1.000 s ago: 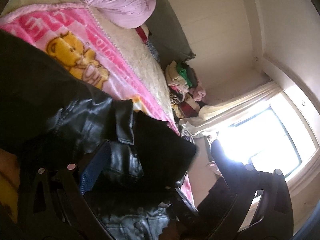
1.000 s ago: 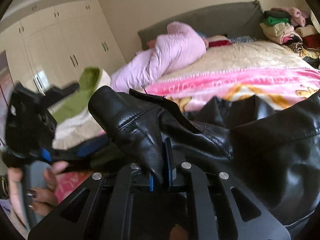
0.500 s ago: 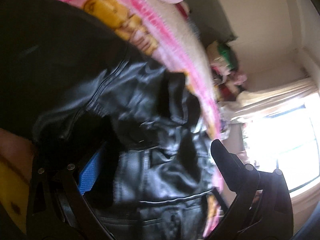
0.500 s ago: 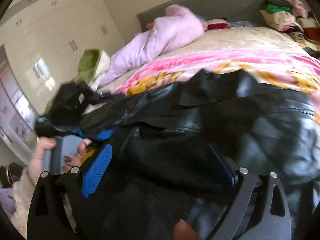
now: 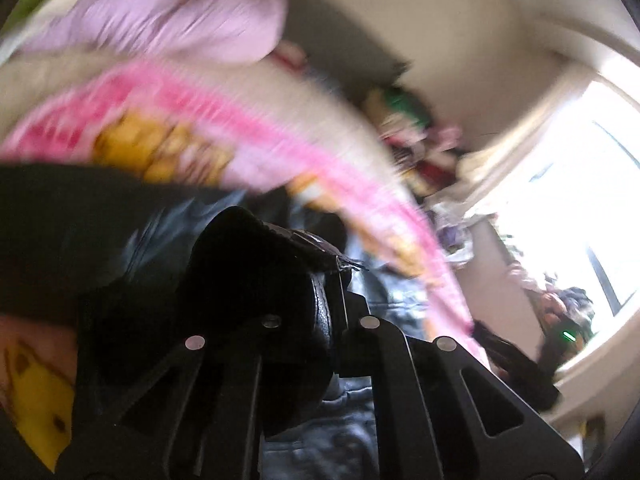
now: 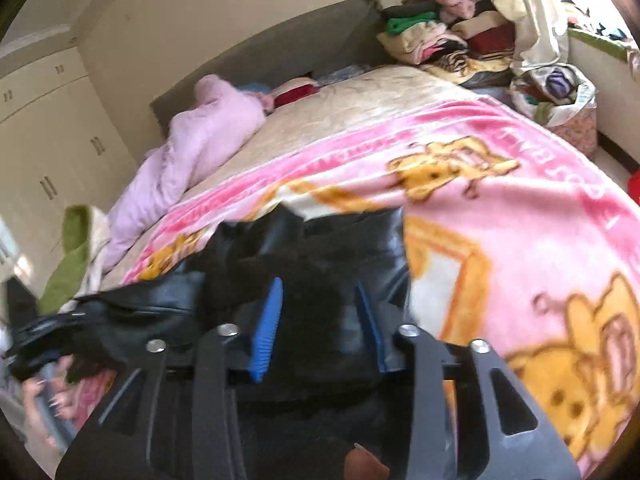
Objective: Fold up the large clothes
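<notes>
Window (image 5: 592, 184) glare; left view motion-blurred, perhaps smeared; edges warped.

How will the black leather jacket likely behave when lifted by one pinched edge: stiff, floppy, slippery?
The black leather jacket probably drapes heavily: it lies in thick, soft folds on the pink blanket. Its glossy surface may slip, though the left gripper is shut on a bunched fold.

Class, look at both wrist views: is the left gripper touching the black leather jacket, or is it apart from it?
Touching. The left wrist view shows the left gripper shut on a fold of the black leather jacket, the leather pinched between its fingers.
</notes>
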Action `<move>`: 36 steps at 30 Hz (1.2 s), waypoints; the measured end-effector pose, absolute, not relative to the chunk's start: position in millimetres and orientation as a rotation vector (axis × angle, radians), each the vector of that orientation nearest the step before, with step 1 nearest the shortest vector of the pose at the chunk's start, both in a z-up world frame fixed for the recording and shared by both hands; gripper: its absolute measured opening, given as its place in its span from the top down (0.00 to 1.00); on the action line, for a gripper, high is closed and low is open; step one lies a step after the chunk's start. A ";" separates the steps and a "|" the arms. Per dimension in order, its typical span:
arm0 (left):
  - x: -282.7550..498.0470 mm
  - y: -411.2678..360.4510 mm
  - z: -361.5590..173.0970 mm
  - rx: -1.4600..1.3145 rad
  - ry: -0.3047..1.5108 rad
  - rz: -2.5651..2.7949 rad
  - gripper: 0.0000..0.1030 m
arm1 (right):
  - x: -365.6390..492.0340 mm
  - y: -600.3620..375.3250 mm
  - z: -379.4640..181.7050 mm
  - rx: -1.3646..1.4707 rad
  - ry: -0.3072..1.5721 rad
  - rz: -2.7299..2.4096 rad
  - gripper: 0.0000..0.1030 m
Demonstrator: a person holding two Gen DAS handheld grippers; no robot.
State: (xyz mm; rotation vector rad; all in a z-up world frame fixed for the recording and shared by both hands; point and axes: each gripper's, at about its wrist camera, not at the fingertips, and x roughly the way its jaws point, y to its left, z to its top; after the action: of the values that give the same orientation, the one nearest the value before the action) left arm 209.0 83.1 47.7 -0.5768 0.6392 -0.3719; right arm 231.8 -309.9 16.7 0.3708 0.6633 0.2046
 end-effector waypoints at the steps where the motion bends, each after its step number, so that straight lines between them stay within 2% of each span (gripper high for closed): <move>1: 207.7 81.4 52.6 -0.567 0.611 -0.384 0.98 | 239.4 -307.8 15.7 0.366 0.673 0.197 0.68; 4: 212.3 79.1 51.3 -0.507 0.600 -0.335 0.98 | 266.4 -294.7 3.8 0.314 0.723 0.180 0.68; 10: 243.2 79.3 -0.2 -0.398 0.766 -0.157 0.98 | 307.1 -278.3 -44.2 0.230 0.868 0.096 0.69; 14: 252.7 89.0 -29.3 -0.387 0.860 -0.099 0.97 | 316.6 -292.1 -72.6 0.277 0.930 0.056 0.69; 16: 259.3 97.3 -46.3 -0.419 0.914 -0.079 0.93 | 317.9 -296.2 -81.0 0.282 0.933 0.059 0.70; 21: 259.1 102.7 -58.1 -0.446 0.937 -0.068 0.89 | 316.2 -295.7 -76.5 0.284 0.934 0.065 0.70; 23: 252.1 102.0 -44.6 -0.426 0.914 -0.055 0.79 | 302.4 -292.8 -59.0 0.295 0.897 0.090 0.68; 25: 243.0 99.9 -25.7 -0.394 0.863 -0.041 0.62 | 285.2 -285.6 -44.2 0.308 0.863 0.143 0.66; 28: 226.1 91.0 3.3 -0.338 0.755 0.001 0.46 | 265.4 -267.0 -31.4 0.276 0.844 0.218 0.59; 32: 220.8 77.4 4.7 -0.355 0.754 -0.059 0.36 | 246.2 -238.0 -26.7 0.220 0.847 0.301 0.48; 36: 231.5 58.4 -22.8 -0.293 0.900 -0.077 0.34 | 242.5 -219.1 -37.4 0.160 0.890 0.316 0.37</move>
State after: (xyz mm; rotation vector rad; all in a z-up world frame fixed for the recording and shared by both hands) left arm 231.5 58.4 -22.8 -0.2932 0.9001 -0.0769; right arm 242.5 -219.1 -37.4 0.1603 0.8902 0.3163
